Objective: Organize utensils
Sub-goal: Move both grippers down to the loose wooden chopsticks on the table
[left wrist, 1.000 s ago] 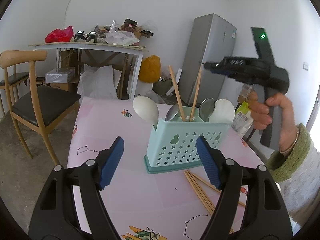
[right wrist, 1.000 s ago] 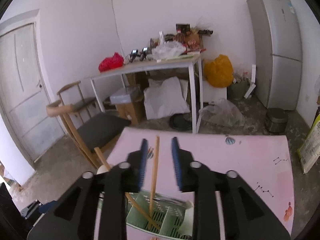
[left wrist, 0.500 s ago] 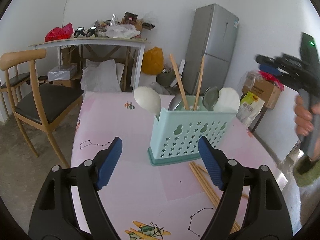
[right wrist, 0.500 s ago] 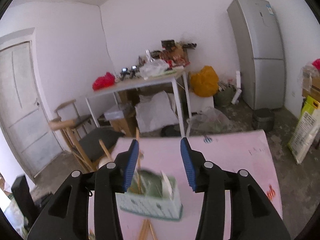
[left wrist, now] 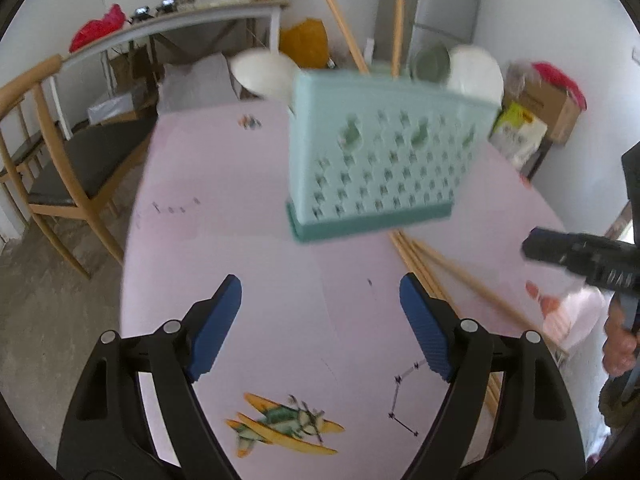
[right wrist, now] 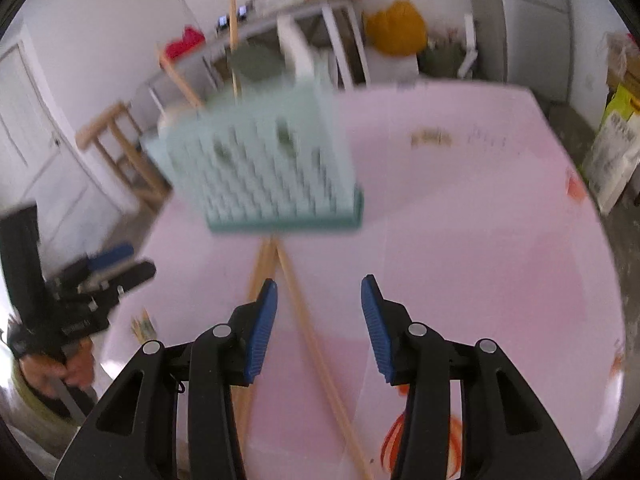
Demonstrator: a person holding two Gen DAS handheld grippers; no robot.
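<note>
A mint perforated utensil caddy (left wrist: 380,160) (right wrist: 264,160) stands on the pink table (left wrist: 240,200). It holds two upright chopsticks (left wrist: 340,20), white spoons (left wrist: 260,72) and a metal spoon (left wrist: 432,64). Several loose chopsticks (left wrist: 460,276) (right wrist: 304,320) lie on the table in front of it. My left gripper (left wrist: 320,292) hovers over bare tabletop short of the caddy, its jaws opening with nothing between them. My right gripper (right wrist: 319,284) is open just above the loose chopsticks. One chopstick runs under the gap by its left finger, and the pads do not press on it.
A wooden chair (left wrist: 52,160) stands left of the table. Behind are a cluttered white side table (left wrist: 180,28), a grey fridge (left wrist: 440,0), a yellow bag (left wrist: 304,40) and a cardboard box (left wrist: 548,104). A person's hand (left wrist: 620,352) holds the right gripper at the table's right edge.
Both grippers have dropped toward the table and tilted down. The right one left the upright chopstick in the caddy, widened, and now sits over the loose chopsticks. The left jaws are slightly wider.
</note>
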